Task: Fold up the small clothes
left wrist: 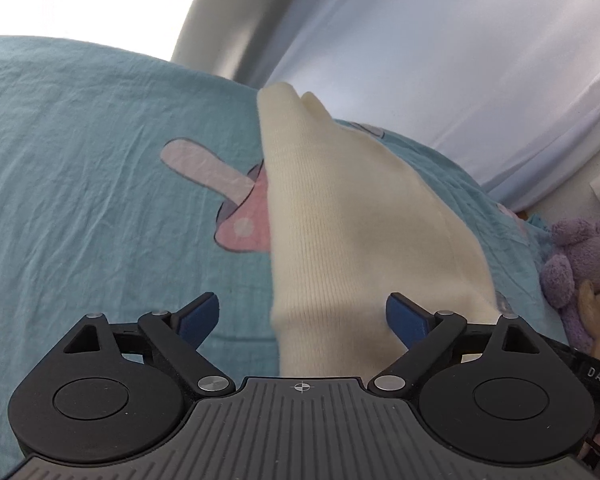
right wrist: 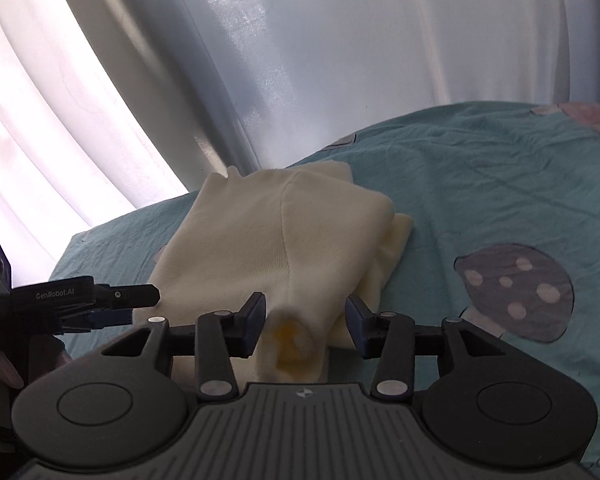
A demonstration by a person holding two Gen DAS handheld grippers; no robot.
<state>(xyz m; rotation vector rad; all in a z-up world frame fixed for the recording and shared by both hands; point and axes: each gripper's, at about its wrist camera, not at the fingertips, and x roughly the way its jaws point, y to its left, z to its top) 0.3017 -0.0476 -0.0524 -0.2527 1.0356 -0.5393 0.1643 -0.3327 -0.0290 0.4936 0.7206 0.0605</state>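
A cream knitted garment (left wrist: 340, 232) lies folded on the teal bed sheet (left wrist: 80, 152). My left gripper (left wrist: 302, 316) is open, its blue pads wide apart on either side of the garment's near end, not closed on it. In the right wrist view the same garment (right wrist: 268, 232) lies folded in layers. My right gripper (right wrist: 306, 324) is open, its jaws on either side of the garment's near edge, where a yellowish patch shows. The left gripper (right wrist: 112, 308) shows at the left of that view, beside the garment's left edge.
The sheet carries mushroom prints (left wrist: 220, 192), also in the right wrist view (right wrist: 516, 288). Purple and beige plush toys (left wrist: 580, 264) sit at the right of the bed. White curtains (right wrist: 300, 60) hang behind the bed's far edge.
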